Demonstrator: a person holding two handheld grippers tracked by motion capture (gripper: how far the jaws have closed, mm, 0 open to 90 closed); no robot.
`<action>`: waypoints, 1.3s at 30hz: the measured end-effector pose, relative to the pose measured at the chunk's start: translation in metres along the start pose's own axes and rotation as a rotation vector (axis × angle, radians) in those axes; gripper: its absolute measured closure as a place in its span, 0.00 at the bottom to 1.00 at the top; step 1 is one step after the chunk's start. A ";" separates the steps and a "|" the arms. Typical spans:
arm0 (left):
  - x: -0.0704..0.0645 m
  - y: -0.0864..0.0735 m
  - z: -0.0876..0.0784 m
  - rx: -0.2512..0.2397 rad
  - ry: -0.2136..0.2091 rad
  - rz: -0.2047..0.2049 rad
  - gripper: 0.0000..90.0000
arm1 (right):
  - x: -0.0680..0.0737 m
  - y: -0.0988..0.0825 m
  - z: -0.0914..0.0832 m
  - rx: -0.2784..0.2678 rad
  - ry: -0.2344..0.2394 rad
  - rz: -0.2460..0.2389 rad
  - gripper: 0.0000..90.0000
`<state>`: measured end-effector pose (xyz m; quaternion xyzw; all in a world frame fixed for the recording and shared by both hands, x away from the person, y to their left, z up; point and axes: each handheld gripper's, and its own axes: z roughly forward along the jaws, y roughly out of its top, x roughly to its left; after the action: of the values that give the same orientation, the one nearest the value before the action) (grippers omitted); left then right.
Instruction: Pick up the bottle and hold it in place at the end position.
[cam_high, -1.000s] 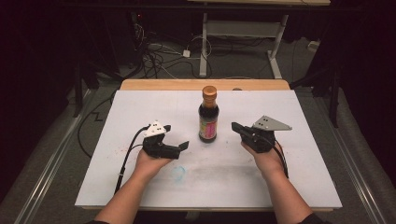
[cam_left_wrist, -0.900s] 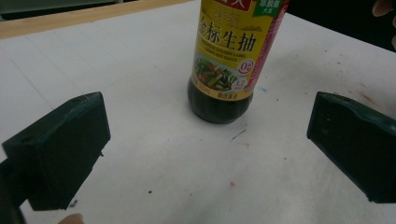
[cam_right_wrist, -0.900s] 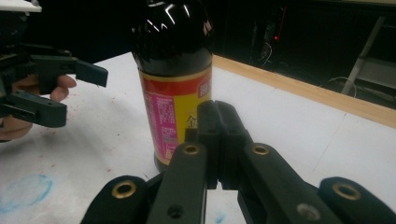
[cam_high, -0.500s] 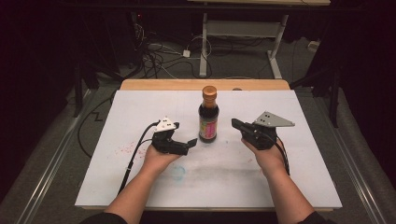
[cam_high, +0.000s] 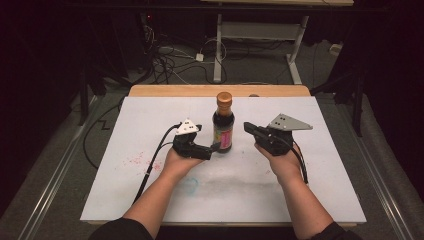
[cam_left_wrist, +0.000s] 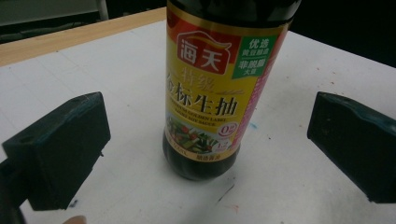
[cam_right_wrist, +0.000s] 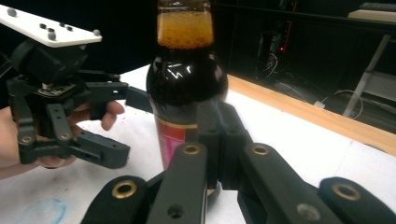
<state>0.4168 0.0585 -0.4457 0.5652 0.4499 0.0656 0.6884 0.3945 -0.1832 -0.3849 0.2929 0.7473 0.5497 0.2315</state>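
— Underneath it all? A table (cam_high: 150, 90) of pale wood, covered nearly whole by a white sheet (cam_high: 310, 195).

— Standing on the sheet? A dark sauce bottle (cam_high: 223, 125), upright, straight ahead of the left gripper (cam_high: 206, 151) and between its parted jaws, touching neither; just beside the closed tips of the right gripper (cam_high: 248, 127).

— Marks on the sheet? Red specks (cam_high: 142, 161) out to the left gripper's left, a faint blue ring (cam_high: 189, 185) behind it, toward the near edge.
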 end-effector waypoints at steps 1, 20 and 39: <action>0.000 0.000 0.001 0.002 -0.001 0.003 0.00 | 0.000 0.000 0.000 0.000 0.000 0.000 1.00; -0.008 0.004 0.034 0.020 -0.014 0.019 0.05 | 0.005 0.029 0.001 -0.024 -0.010 -0.020 1.00; -0.007 -0.002 0.043 0.020 -0.012 0.029 0.28 | 0.010 0.055 0.008 -0.011 -0.005 -0.009 1.00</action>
<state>0.4415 0.0223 -0.4457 0.5790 0.4381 0.0676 0.6843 0.4025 -0.1586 -0.3352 0.2896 0.7449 0.5521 0.2374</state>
